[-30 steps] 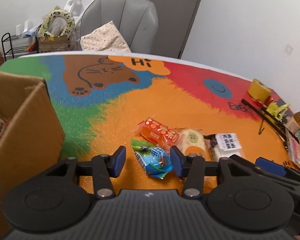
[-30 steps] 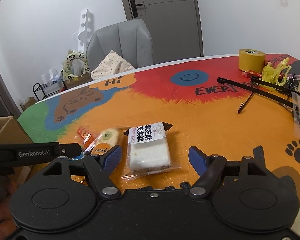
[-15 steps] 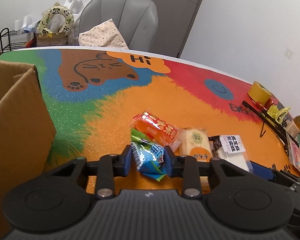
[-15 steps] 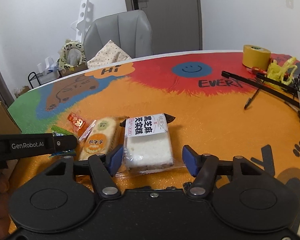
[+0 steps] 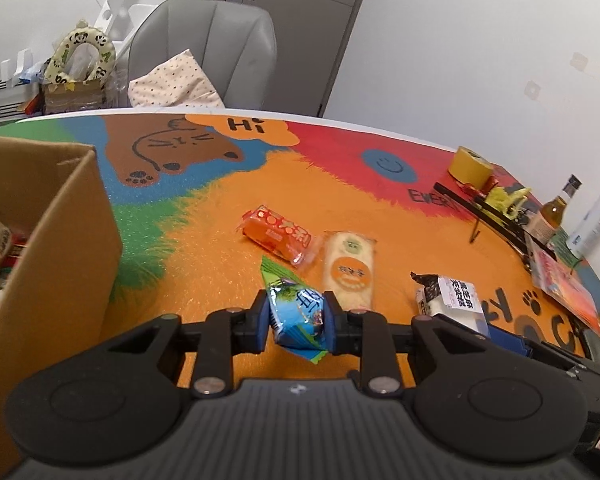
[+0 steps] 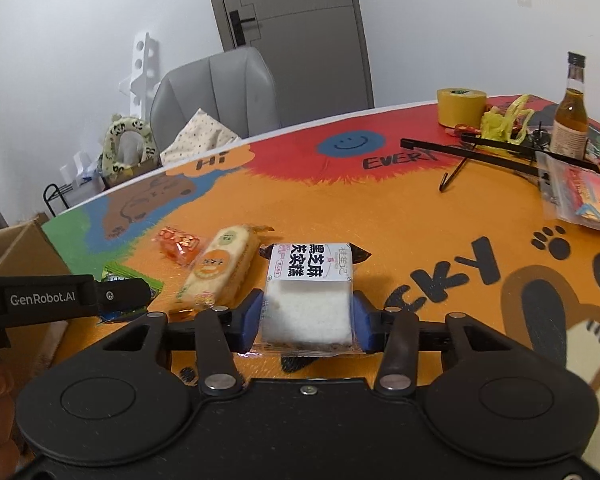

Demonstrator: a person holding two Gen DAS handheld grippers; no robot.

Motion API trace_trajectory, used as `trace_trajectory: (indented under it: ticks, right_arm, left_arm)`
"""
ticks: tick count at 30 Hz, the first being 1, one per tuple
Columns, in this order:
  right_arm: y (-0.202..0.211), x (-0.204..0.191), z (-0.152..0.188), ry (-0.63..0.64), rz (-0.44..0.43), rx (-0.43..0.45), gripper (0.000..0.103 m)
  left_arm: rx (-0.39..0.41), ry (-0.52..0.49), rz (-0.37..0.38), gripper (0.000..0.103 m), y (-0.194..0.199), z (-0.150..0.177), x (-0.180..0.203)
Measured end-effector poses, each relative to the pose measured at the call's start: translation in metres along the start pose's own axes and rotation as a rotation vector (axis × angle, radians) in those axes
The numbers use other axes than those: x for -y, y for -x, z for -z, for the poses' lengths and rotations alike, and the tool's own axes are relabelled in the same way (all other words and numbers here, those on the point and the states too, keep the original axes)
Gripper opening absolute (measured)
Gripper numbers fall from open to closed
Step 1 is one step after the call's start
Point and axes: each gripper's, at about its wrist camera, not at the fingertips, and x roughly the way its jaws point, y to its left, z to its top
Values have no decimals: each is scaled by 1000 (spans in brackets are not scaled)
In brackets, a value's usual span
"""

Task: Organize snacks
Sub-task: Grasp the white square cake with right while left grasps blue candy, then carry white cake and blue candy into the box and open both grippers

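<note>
- While your left gripper (image 5: pixel 296 322) has just been closing, its blue pads now pinch the blue-green snack packet (image 5: pixel 298 316) from both sides, with the packet's lower corner hanging below the fingers.
- Your right gripper (image 6: pixel 307 322) has also just been closing, and it now clasps the white cake pack (image 6: pixel 308 298) by its two sides; the pack's black-lettered label faces up.
- On the orange part of the table mat (image 5: pixel 220 216), the orange snack packet (image 5: pixel 278 236) and the pale biscuit pack (image 5: pixel 350 268) lie side by side, just beyond the left gripper's fingers.
- At your left stands the cardboard box (image 5: pixel 60 240), open at the top; you can see some packaged goods inside it at the picture's edge, but what they are cannot be told.
- Far across the table sit a roll of yellow tape (image 6: pixel 461 106) and a brown glass bottle (image 6: pixel 571 114), well apart from the snacks.
</note>
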Motion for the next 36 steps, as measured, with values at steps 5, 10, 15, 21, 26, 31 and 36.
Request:
trace_trajectory:
  ticks: [5,10,15,21,26,31,36]
  right_arm:
    - [19,-6,0,-2,-2,23,44]
    - [36,-13,0,-3,-13,50,44]
    - [53,-27,-2,17,-46,81,44]
    - [64,-49,-6,37,-92,106,44]
    - [70,-69,-10,60,-122,123,44]
    - [74,-88,-12,70,-157,132,44]
    - [78,-108,-15,81,-180,141,44]
  left_arm:
    - [15,-18,8,25,21,2,1]
    - [36,-31,19,25,40,2,0]
    - [68,-27,13,25,63,2,-6]
    - [104,-14,-1,25,88,0,-21]
    - [130,-12,-17,25,106,-6,-34]
    - [150,-17,-18,26,127,-7,-50]
    - [158,-19,-20,26,140,-8,-67]
